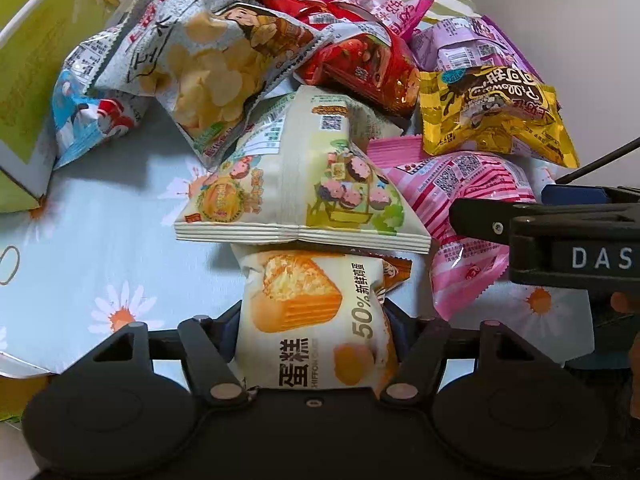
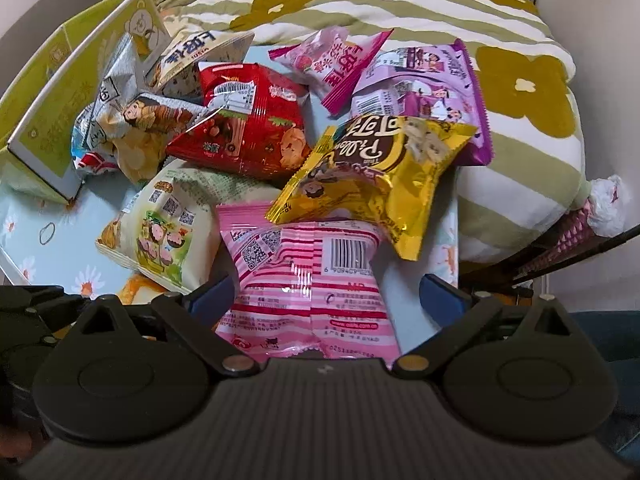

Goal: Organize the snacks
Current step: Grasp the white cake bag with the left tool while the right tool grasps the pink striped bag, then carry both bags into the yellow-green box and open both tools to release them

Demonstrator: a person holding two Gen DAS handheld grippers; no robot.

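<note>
- Cream and orange wrapper: a chiffon cake packet sits between the fingers of the left gripper, both pads pressed against its sides, so the jaws are clamped on it.
- Straight ahead of that gripper, a pale cream snack bag with cartoon figures lies across the far end of the cake packet, overlapping it.
- Beyond and to its left, a grey chip bag printed with yellow crisps leans over a blue-and-white packet.
- Farther left, a green carton stands at the edge of the heap.
- Right gripper: blue-padded fingers stand wide apart, with a pink striped packet lying between them. The left pad is close to the packet's edge; the right pad is clear of it.
- Just past the pink packet, a yellow foil packet rests on its far end, tilted.
- Ahead and left of the right gripper, a red bag; ahead and right, a purple packet; a small magenta packet lies between them, farther off.
- All of it lies on a light blue cloth with daisies.
- Behind the pile, a green-and-white striped quilt with flowers.
- From the left wrist view, the right gripper's body enters from the right side, near the pink packet.
</note>
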